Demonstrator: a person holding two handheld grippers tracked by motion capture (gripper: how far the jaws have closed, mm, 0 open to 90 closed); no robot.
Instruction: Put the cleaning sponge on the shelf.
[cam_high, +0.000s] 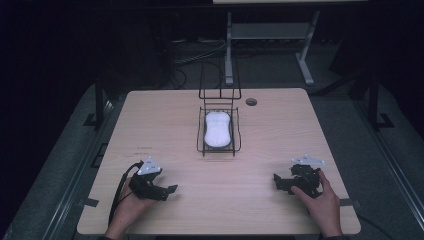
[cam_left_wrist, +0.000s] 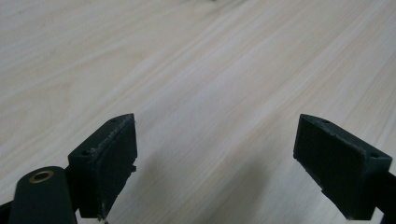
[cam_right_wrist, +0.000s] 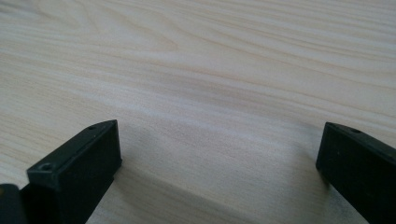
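At the lower left of the high view the left gripper (cam_high: 172, 189) rests low on the worktop (cam_high: 150, 125), jaws spread wide on nothing. In the centre, a white oblong object (cam_high: 217, 129) lies inside a black wire basket (cam_high: 202, 145), well apart from both grippers; a careless reach could snag the thin wires and drag the basket. At lower right, the right gripper (cam_high: 276, 179) also gapes wide, empty.

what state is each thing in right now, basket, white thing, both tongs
wire basket: upright at table centre, handle raised
white pad: lying flat inside the basket
left tongs: open, empty, low over bare wood
right tongs: open, empty, low over bare wood
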